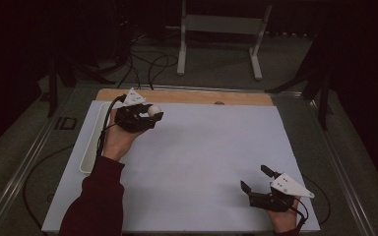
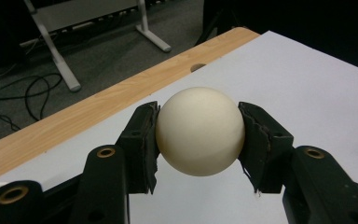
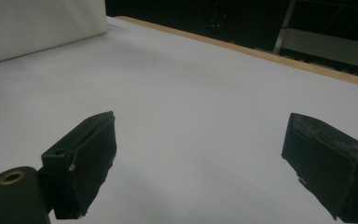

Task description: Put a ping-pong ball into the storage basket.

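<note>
Right gripper [image 1: 257,179] sits at the near right corner of the white sheet [image 1: 211,157], jaws spread wide with nothing between them; the right gripper view shows bare sheet between the pads [image 3: 86,161]. Left gripper [image 1: 150,115] is farther out, at the far left of the sheet beside the white tray [image 1: 89,147], clamped on a cream ball [image 2: 199,130]. Ball is pinched on both sides, above the sheet near the wooden table edge [image 2: 98,109].
</note>
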`<action>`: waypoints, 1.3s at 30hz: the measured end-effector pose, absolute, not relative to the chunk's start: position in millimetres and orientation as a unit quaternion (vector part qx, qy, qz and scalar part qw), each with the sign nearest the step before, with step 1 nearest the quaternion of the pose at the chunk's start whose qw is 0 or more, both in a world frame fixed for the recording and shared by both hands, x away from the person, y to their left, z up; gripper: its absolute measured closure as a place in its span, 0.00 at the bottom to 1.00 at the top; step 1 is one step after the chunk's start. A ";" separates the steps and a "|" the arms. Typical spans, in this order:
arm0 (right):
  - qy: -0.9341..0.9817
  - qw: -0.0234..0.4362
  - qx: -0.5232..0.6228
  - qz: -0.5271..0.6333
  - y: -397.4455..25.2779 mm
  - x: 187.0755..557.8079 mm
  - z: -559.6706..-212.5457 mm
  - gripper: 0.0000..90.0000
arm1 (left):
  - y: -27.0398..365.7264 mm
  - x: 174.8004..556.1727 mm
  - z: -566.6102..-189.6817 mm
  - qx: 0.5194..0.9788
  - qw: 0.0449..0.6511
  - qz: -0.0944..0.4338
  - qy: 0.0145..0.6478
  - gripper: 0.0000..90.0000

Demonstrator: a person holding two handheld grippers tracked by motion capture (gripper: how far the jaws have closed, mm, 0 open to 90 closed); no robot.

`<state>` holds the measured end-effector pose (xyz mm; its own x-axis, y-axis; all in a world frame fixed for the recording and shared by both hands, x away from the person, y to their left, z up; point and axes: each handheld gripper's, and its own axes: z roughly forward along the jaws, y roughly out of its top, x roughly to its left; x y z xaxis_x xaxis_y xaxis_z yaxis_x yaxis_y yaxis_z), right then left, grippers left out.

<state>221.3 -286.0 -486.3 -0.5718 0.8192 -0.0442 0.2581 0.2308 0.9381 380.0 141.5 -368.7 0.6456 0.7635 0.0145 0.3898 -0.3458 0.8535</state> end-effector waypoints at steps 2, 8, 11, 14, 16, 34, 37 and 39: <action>0.732 0.281 0.368 0.499 -285.9 221.3 -486.3 0.11 | 142.0 379.7 -368.8 0.792 0.441 0.212 0.364 0.57; 0.732 0.281 0.368 0.500 -285.9 221.2 -486.4 0.11 | 146.2 378.2 -370.5 0.791 0.441 0.212 0.368 0.57; 0.732 0.281 0.368 0.500 -285.9 221.3 -486.3 0.11 | 148.7 377.4 -370.4 0.792 0.438 0.213 0.368 0.57; 0.733 0.281 0.368 0.500 -285.8 221.2 -486.3 0.11 | 150.7 376.4 -371.1 0.790 0.439 0.213 0.370 0.57; 0.732 0.281 0.367 0.500 -285.7 221.1 -486.3 0.11 | 151.9 376.1 -372.0 0.790 0.439 0.212 0.371 0.57; 0.732 0.280 0.368 0.499 -285.5 221.3 -486.4 0.11 | 160.2 372.6 -374.6 0.788 0.437 0.213 0.377 0.57; 0.733 0.280 0.368 0.499 -285.4 221.2 -486.4 0.11 | 161.0 371.8 -374.2 0.789 0.437 0.214 0.376 0.57; 0.732 0.280 0.368 0.499 -285.4 221.2 -486.4 0.11 | 162.0 371.4 -373.9 0.788 0.437 0.214 0.376 0.57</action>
<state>221.2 -285.4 -486.4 -0.5716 0.8194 -0.0423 0.2599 0.2297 0.9379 371.4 162.0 -373.9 0.6251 0.7805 0.0084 0.4057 -0.3341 0.8507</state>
